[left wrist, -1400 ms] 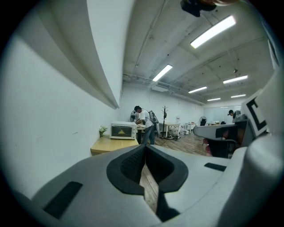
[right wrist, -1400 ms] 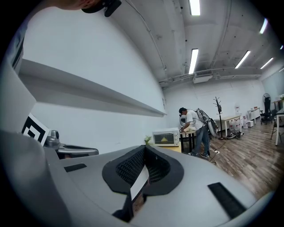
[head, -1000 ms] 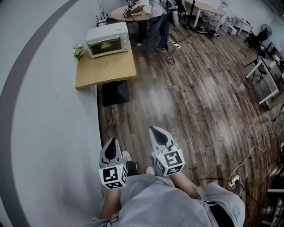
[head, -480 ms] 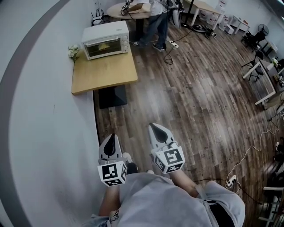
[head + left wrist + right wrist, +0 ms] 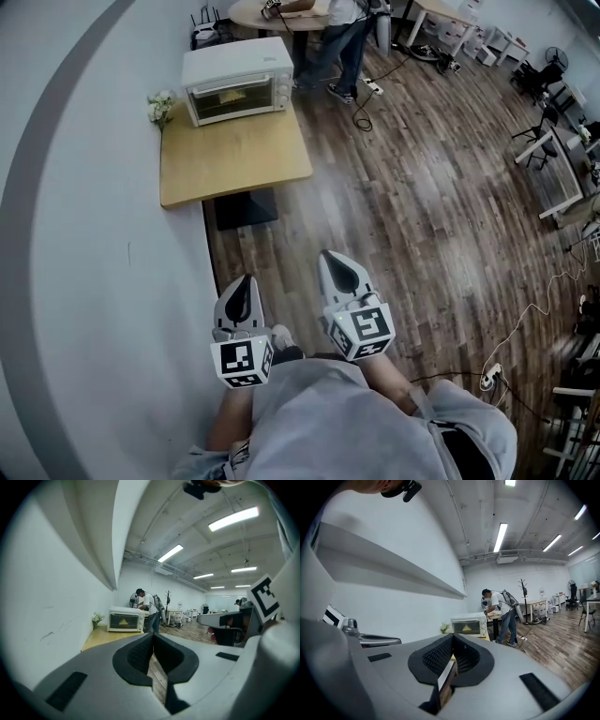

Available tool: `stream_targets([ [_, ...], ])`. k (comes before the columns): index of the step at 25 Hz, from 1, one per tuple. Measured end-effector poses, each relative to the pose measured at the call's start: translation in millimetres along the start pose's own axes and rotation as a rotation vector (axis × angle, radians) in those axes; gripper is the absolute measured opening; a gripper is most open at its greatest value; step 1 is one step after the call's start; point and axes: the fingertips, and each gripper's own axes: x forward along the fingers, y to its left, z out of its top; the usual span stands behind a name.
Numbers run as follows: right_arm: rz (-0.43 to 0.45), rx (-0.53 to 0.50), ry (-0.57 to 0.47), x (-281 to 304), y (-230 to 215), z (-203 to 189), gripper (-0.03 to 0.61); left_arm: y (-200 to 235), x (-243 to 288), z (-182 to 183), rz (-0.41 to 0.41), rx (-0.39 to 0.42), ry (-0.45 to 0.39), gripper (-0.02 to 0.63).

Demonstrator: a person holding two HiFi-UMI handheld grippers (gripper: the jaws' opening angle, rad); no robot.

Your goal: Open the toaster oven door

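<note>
A light wooden rectangular desk (image 5: 234, 155) against the white wall (image 5: 122, 281) carries a white boxy toaster oven (image 5: 236, 80), with a small flower bunch (image 5: 159, 108) just beside it.

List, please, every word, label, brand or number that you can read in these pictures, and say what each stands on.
No word, brand or number can be read in any view.
Left marker cube: black-and-white square pattern only, no letters.
Right marker cube: likewise a pattern only, no letters.
Toaster oven: any print on its front is too small to read.
</note>
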Motion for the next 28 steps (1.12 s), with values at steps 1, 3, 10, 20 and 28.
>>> stream_targets([
  [1,-0.003,0.0,0.001,7,2,1,-0.002,6,4,2,-0.003,-0.003,0.0,0.003],
  [3,-0.005,0.0,0.004,24,6,2,-0.002,20,13,4,-0.007,-0.005,0.0,0.003],
  [10,-0.003,-0.011,0.002,66,14,6,-0.002,58,35,9,0.01,-0.02,-0.015,0.003],
  [20,0.018,-0.003,-0.003,126,5,9,-0.002,92,80,17,0.04,-0.017,-0.017,0.003],
  [28,0.063,-0.022,-0.021,202,-21,30,-0.002,117,144,40,0.081,-0.005,-0.03,0.003],
])
